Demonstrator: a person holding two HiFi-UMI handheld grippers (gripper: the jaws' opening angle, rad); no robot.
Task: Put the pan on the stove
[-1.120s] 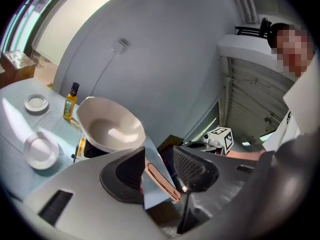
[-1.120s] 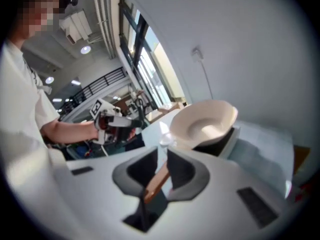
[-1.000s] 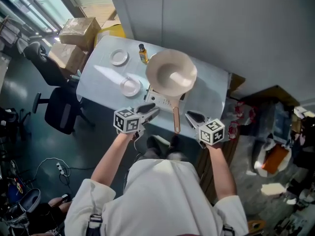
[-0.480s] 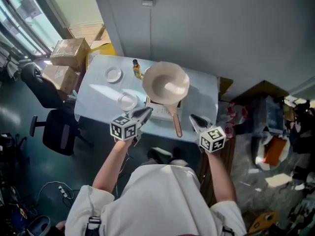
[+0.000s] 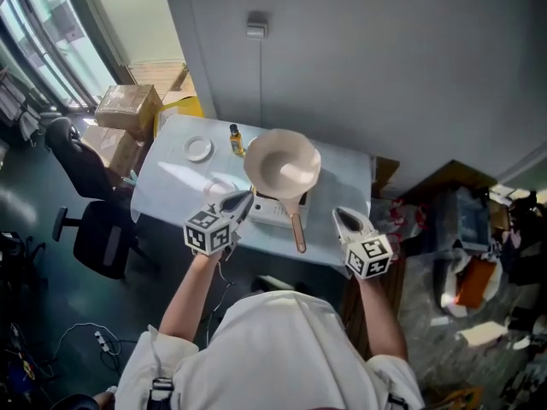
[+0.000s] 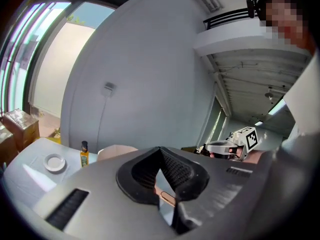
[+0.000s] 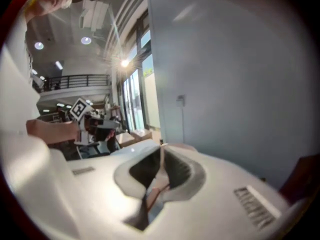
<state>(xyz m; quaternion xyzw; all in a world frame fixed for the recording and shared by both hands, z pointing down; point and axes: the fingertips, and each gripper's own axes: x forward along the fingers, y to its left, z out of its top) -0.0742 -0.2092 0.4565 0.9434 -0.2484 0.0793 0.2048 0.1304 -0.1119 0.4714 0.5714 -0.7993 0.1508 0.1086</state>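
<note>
Left gripper (image 5: 245,198) clenched shut on nothing; right gripper (image 5: 339,215) likewise, jaws just closed, nothing between them. Only in the head view: pan (image 5: 282,165) seated on the white boxy stove (image 5: 272,213) at the table's (image 5: 167,186) front edge, handle (image 5: 297,227) jutting over that edge between both tools, touching neither. Round, deep, smooth cream bowl; slim tan handle (wood or metal, hard to tell). Left gripper view: ribbed black pads (image 6: 173,169) pressed together, just the pan's top above them, amber bottle (image 6: 83,154) and small white plate (image 6: 54,162) near the back edge. Right gripper view: blurred, grey ribbed pads together.
</note>
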